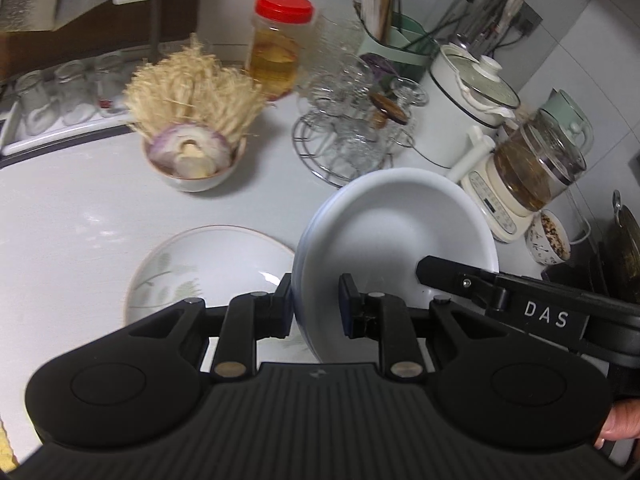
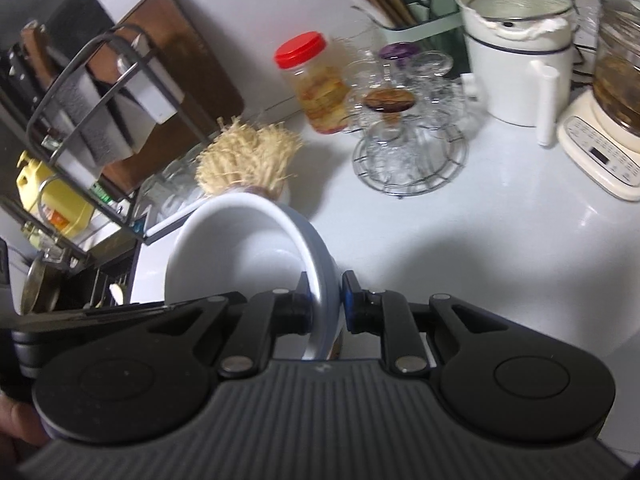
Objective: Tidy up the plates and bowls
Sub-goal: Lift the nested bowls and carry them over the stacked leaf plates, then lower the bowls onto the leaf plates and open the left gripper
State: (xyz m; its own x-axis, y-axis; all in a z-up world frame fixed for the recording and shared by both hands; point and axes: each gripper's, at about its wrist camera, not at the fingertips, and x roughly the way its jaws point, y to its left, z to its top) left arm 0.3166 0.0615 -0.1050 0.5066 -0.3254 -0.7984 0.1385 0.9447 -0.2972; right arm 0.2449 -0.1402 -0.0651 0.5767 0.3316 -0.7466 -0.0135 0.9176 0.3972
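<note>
Left tongs (image 1: 315,304): fingers closed on the rim of a white bowl (image 1: 396,220). Right tongs (image 2: 325,300): fingers clamped on the opposite rim, bowl tilted.

A white kitchen counter (image 2: 520,248) runs to a pale wall (image 2: 256,12), glossy under overhead light. Along its back edge stand a red-lidded jar (image 1: 276,52) of amber liquid, a wire rack of upturned glasses (image 1: 352,132), a green utensil holder with chopsticks (image 1: 394,36), a white lidded pot (image 1: 464,112) and a cream kettle base carrying a glass jug (image 1: 528,168). At the left edge, a dark metal rack (image 2: 100,100) holds a wooden cutting board (image 2: 188,80), with a yellow bottle (image 2: 52,196) below
</note>
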